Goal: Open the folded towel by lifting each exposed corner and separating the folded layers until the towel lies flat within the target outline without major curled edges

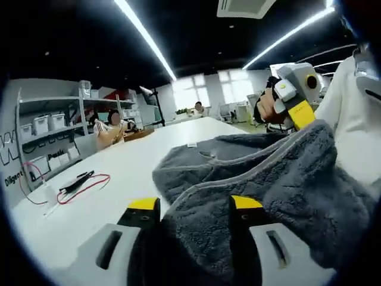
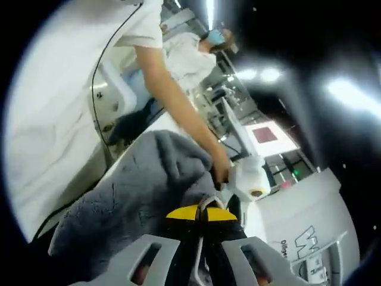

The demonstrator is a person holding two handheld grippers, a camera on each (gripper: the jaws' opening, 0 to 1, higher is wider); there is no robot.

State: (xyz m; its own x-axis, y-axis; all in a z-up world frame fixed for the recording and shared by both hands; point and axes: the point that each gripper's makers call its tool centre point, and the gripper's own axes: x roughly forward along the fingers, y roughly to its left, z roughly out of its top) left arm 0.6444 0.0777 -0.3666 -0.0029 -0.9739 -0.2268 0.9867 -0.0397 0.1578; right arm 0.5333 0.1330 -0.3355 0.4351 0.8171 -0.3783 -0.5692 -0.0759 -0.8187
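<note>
The grey fluffy towel lies bunched on the white table, its pale-edged upper layer rising to the upper right. My left gripper is open, its yellow-tipped jaws well apart with the towel's bulk filling the gap. The right gripper, held in a hand, pinches the raised far edge. In the right gripper view my right gripper is shut on the towel, its yellow tips meeting over a fold. Beyond it a hand holds the left gripper at the towel's other end.
Red and black cables lie on the table at the left. Shelves with white bins stand behind them. A seated person is at the table's far side. A person's white shirt is close on the right.
</note>
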